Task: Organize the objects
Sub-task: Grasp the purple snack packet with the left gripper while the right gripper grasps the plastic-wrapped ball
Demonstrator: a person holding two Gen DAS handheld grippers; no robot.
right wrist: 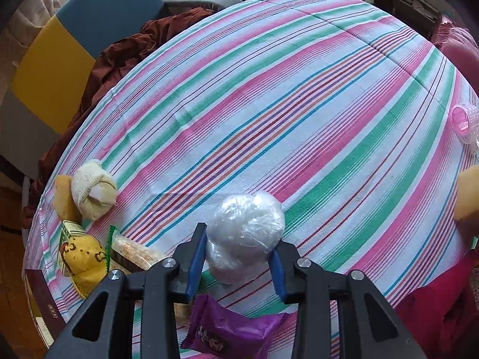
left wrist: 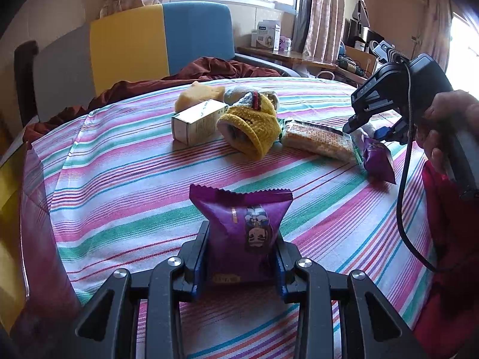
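Through the left wrist camera, my left gripper pinches a glossy purple crimped-edge snack packet above the striped tablecloth. Through the right, my right gripper clamps a white plastic-wrapped lump over the cloth.

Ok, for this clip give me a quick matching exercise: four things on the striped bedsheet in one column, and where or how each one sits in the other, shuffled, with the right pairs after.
Things:
1. purple snack packet
2. plastic-wrapped white bundle
3. small white carton
4. pink hair roller

Places or states:
A. lying alone near the far right edge of the sheet
B. held between the fingers of the right gripper
C. lying beside the yellow sock
D. held between the fingers of the left gripper

Pairs: 1-D, 2-B, 3-C, 4-A
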